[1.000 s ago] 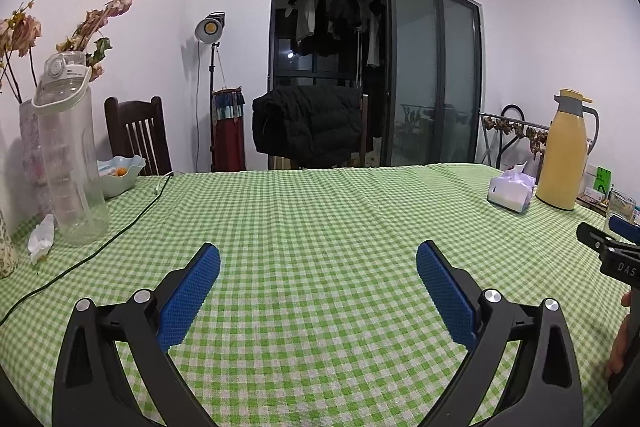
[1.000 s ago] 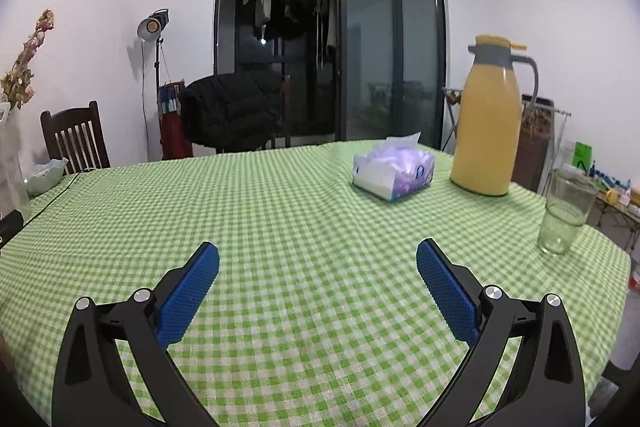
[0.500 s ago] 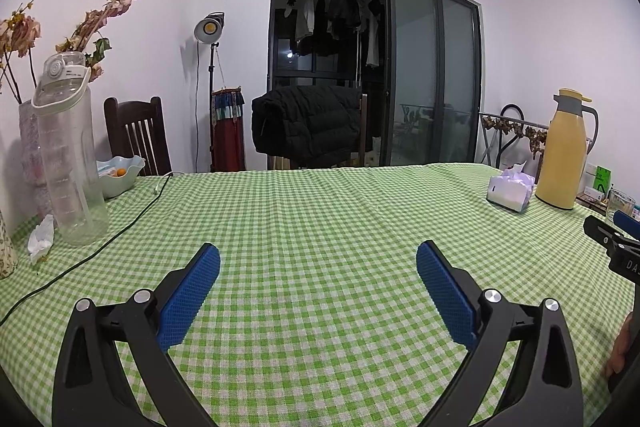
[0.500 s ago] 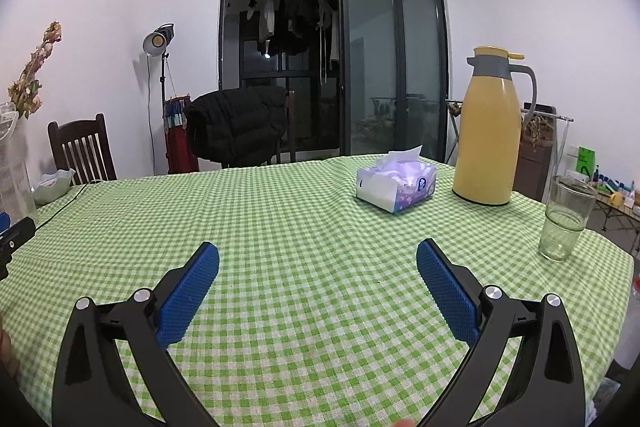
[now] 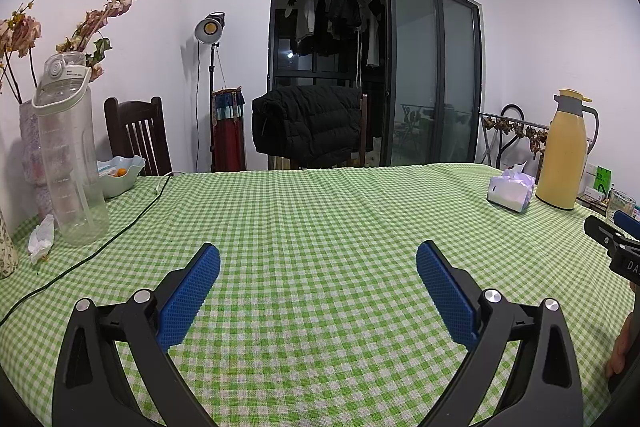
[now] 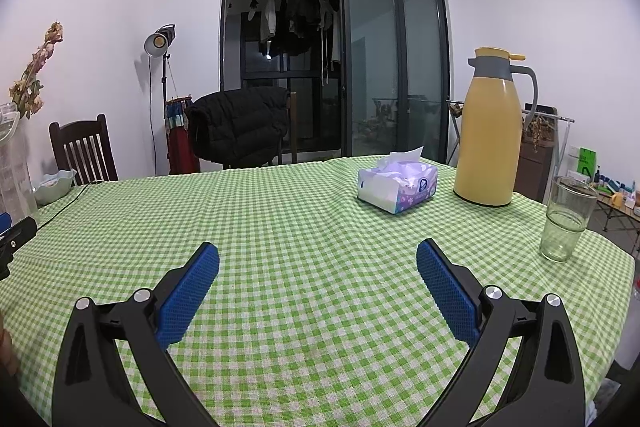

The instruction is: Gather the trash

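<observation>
The left gripper [image 5: 318, 267] is being held low over the green checked tablecloth [image 5: 320, 211], its blue pads [image 5: 192, 291] spread wide with nothing between them. The right gripper [image 6: 318, 267] is being carried in the same way, gaping and empty, and its tip is being glimpsed at the right edge of the left view. No piece of trash is being gripped, so the step in hand is judged to be the search and first approach. The only likely trash being shown is a crumpled white tissue [image 5: 41, 237], lying on the cloth at the left edge of the left view, just beside the foot of the clear water bottle [image 5: 70, 155] and near a black cable [image 5: 120, 231]. Its long axis is being read as running roughly up and down in the frame, leaning slightly rightward toward the bottle at its upper end; no true front or back can be told on a wad. The next move is judged to call for the left gripper being swung toward the frame's left and lowered, jaws kept wide, with the bottle and cable being avoided. No bin is being shown in either view.
</observation>
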